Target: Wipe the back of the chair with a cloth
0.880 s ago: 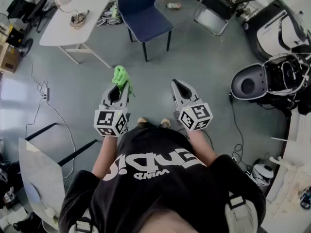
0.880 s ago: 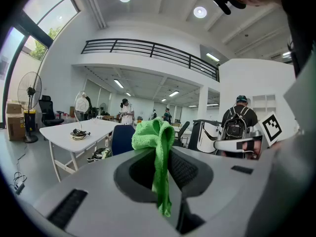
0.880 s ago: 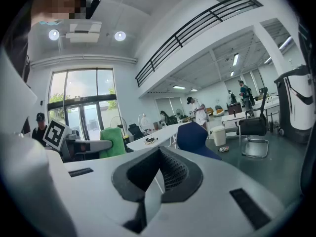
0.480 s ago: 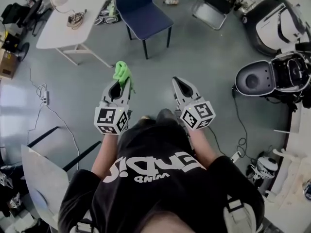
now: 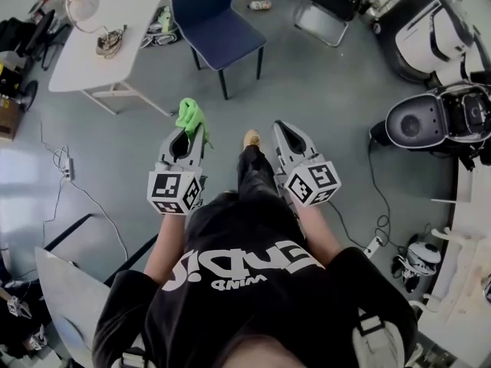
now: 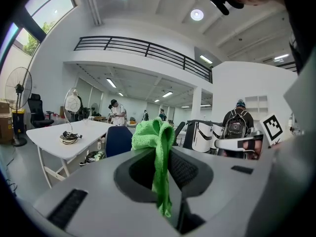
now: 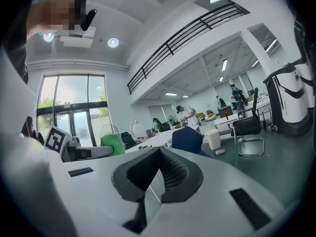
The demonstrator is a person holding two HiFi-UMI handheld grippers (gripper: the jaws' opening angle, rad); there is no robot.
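Observation:
A navy blue chair (image 5: 215, 23) stands on the grey floor ahead of me; its back (image 6: 118, 140) shows beyond the left jaws and again as the chair (image 7: 187, 138) in the right gripper view. My left gripper (image 5: 198, 130) is shut on a bright green cloth (image 5: 192, 117), which bunches above the jaw tips and hangs down between them as the green cloth (image 6: 157, 152). My right gripper (image 5: 278, 129) is shut with nothing in it, the right gripper (image 7: 159, 149) pointing toward the chair. Both are held in the air, well short of the chair.
A white table (image 5: 100, 21) with a lamp and cables stands left of the chair. A black chair (image 5: 330, 2) is behind on the right, white and black pods (image 5: 433, 121) further right. Cables (image 5: 65, 167) trail on the floor. My foot (image 5: 251, 139) steps forward between the grippers.
I have walked forward: the chair and table have shifted up and left in the head view, and one leg has swung out ahead. Both grippers keep their pose and the cloth stays held.

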